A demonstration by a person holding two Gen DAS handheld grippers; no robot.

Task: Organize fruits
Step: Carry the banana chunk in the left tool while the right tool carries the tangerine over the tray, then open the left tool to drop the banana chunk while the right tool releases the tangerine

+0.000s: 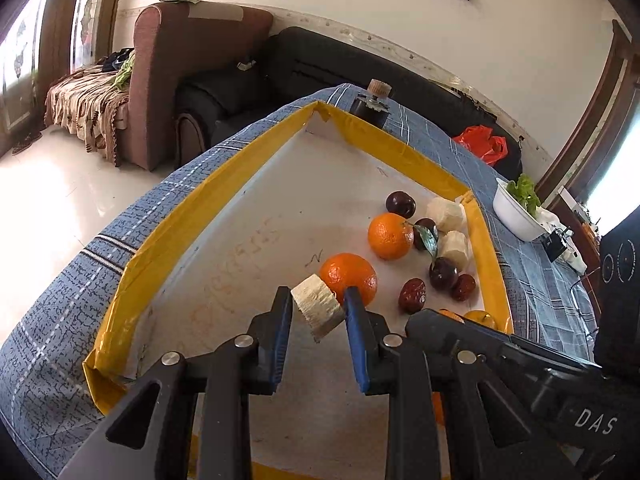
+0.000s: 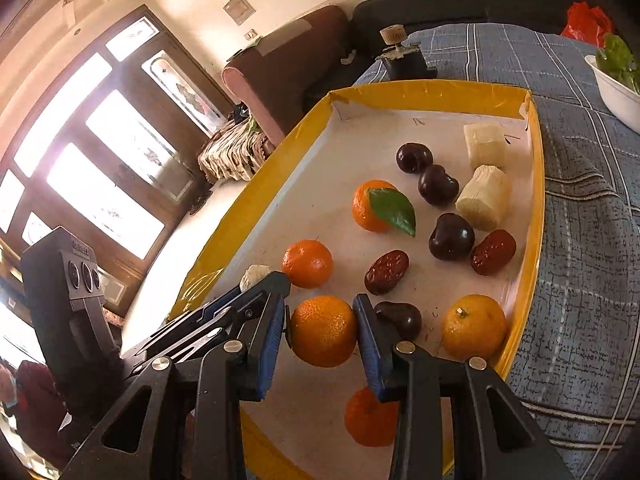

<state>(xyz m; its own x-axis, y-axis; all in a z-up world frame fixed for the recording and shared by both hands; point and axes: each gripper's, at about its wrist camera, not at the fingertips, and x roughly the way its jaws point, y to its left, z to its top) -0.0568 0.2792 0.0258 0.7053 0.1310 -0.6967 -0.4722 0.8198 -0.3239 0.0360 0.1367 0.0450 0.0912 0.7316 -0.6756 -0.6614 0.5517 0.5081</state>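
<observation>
The left gripper was clamped on a pale ridged cylindrical piece; the right gripper gripped a round orange tangerine above the yellow-rimmed tray.

The left gripper had black angular linkage arms with triangular cut-outs, round silver pivot screws, and blue pads lining its two fingers. The right gripper was built the same (black frame, silver screws, blue pads). White letters "DAS" marked its black body in the left wrist view, and its partner's boxy black housing carried round lenses.
</observation>
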